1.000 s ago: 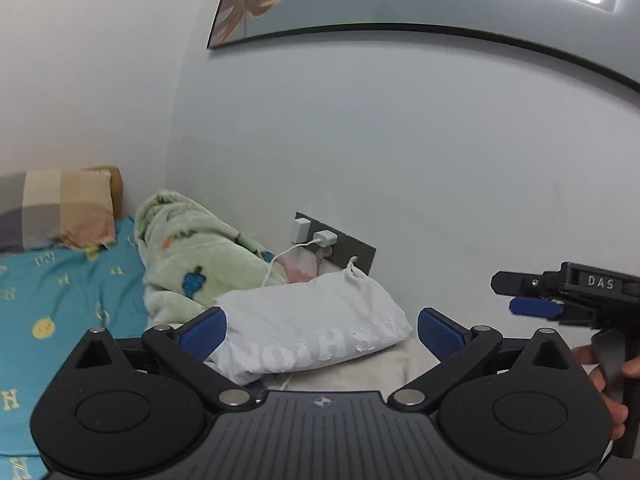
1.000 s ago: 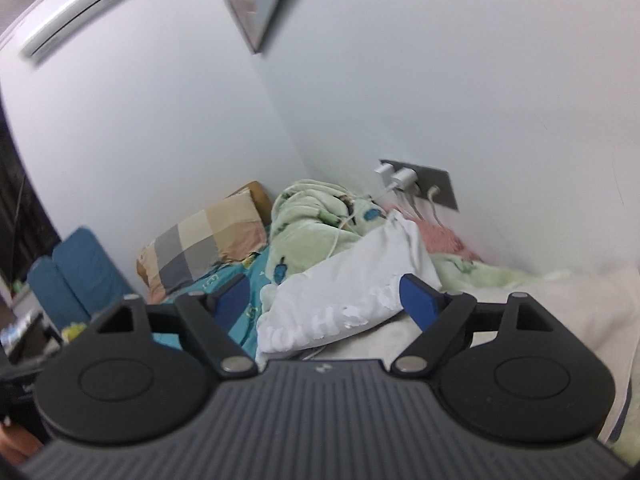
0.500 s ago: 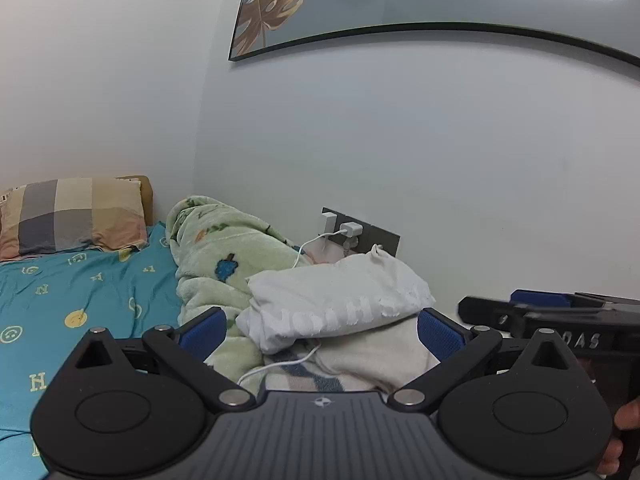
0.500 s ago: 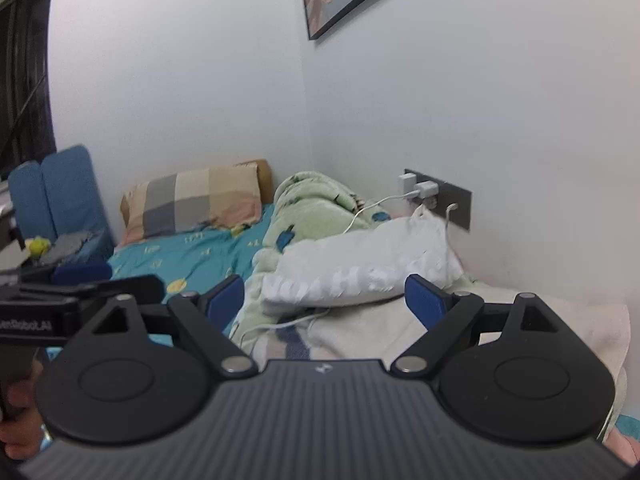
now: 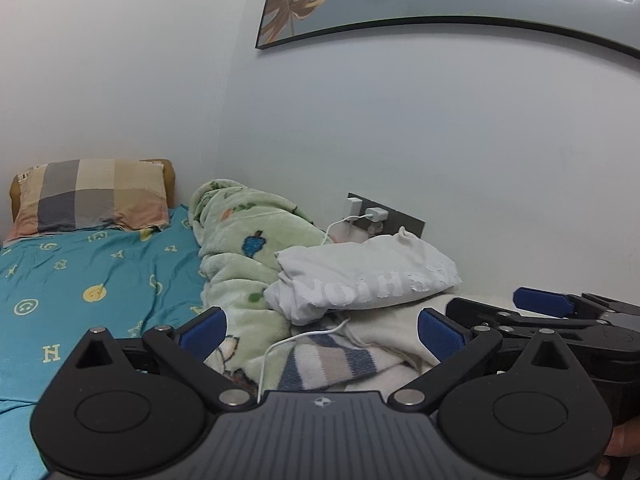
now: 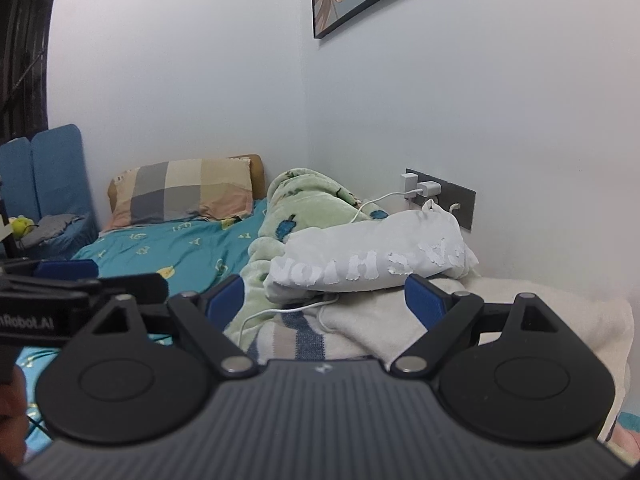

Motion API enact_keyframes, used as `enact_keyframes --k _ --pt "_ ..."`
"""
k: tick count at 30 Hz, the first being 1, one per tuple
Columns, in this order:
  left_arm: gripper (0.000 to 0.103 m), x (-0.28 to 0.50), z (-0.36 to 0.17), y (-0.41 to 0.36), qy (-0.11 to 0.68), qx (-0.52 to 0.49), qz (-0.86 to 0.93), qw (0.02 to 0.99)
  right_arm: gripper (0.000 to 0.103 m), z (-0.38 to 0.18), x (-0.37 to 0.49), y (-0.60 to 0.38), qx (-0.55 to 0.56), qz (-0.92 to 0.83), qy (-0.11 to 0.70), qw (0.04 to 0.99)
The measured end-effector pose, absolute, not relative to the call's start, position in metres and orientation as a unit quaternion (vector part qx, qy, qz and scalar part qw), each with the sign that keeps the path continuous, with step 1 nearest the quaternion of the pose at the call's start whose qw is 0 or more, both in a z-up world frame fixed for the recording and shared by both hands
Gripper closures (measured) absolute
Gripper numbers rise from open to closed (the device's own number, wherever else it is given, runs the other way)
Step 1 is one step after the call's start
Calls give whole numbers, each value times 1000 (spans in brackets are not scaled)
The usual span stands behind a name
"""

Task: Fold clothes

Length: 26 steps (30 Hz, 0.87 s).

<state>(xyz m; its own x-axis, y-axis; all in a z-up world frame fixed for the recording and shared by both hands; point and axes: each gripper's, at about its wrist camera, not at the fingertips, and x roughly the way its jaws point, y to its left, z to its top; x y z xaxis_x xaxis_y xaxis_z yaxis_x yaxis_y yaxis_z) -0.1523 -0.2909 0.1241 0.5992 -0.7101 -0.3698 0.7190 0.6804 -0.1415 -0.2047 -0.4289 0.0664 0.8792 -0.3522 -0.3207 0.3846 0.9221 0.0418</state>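
Observation:
A folded white garment with cracked white lettering [image 5: 368, 276] lies on a heap of bedding against the wall; it also shows in the right wrist view [image 6: 372, 256]. My left gripper [image 5: 320, 326] is open and empty, held short of the garment. My right gripper [image 6: 326, 298] is open and empty, level with the garment's near edge. Each gripper shows in the other's view: the right one at the right edge [image 5: 560, 312], the left one at the left edge [image 6: 72, 288].
A green patterned blanket [image 5: 236, 248] and a cream striped blanket [image 6: 360, 328] lie under the garment. A white charger cable [image 5: 280, 348] runs from a wall socket [image 5: 372, 216] across the bedding. A checked pillow [image 5: 92, 196] lies on the teal sheet [image 5: 92, 276].
Both grippers have pulled back and turned left, so the garment sits farther off and more of the bed shows. The jaws have stayed open.

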Motion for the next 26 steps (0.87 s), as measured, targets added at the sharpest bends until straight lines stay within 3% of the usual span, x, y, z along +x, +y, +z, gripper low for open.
enact_keyframes --k 26 --pt "0 -149 130 -287 191 9 -385 903 14 65 -211 -428 45 -226 155 961"
